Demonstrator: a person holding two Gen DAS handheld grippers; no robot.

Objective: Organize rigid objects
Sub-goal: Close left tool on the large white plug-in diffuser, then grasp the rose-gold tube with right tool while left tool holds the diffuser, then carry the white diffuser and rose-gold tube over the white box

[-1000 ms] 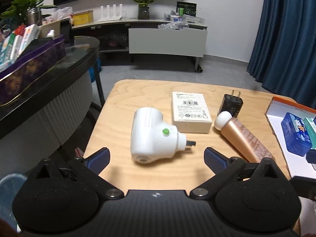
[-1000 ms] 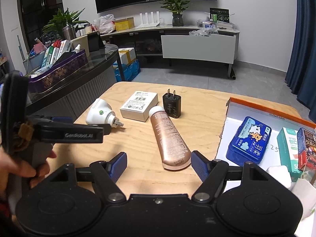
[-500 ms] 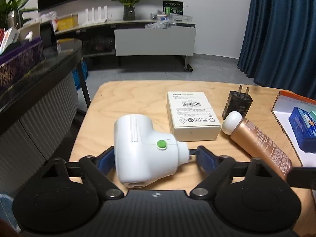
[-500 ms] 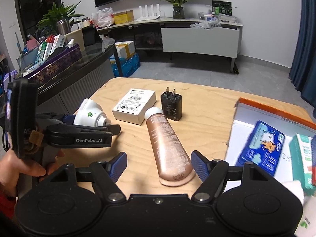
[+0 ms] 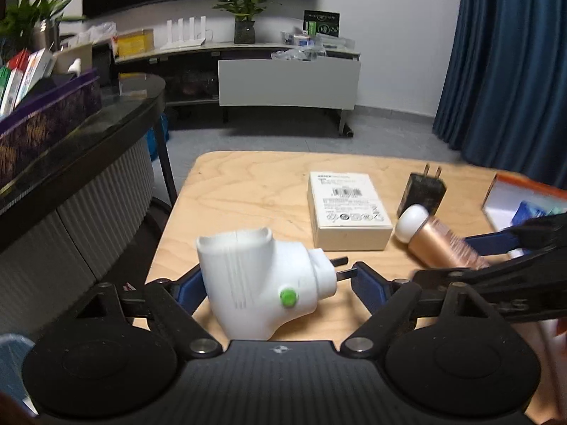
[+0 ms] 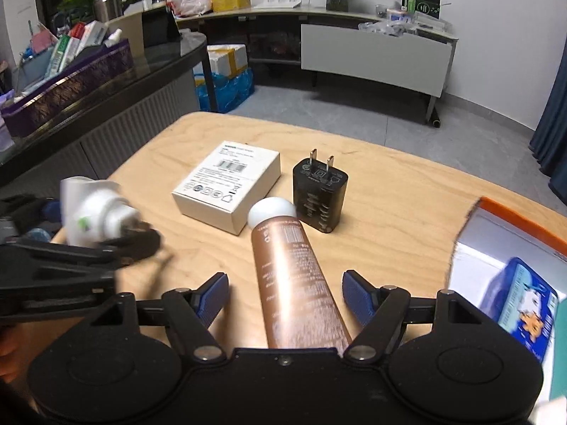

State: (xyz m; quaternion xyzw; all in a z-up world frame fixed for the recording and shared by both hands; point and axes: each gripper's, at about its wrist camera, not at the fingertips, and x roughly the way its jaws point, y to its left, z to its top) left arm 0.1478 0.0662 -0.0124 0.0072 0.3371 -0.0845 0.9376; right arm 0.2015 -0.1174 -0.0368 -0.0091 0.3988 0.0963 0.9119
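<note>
My left gripper (image 5: 278,285) is shut on a white plug-in device with a green button (image 5: 262,279) and holds it tilted just above the wooden table (image 5: 248,191); it also shows, blurred, in the right wrist view (image 6: 95,209). My right gripper (image 6: 285,294) is open, its pads on either side of a copper tube with a white cap (image 6: 294,272) that lies on the table. A white box (image 6: 228,182) and a black charger (image 6: 319,194) lie beyond the tube.
An orange-edged white tray (image 6: 510,226) at the right holds a blue tin (image 6: 524,297) and other packs. A dark curved counter (image 5: 88,131) with a purple box stands to the left. The table's left edge is close to the left gripper.
My left gripper has closed on the white device and lifted it, tilting it. My right gripper has moved forward so the copper tube lies between its open pads.
</note>
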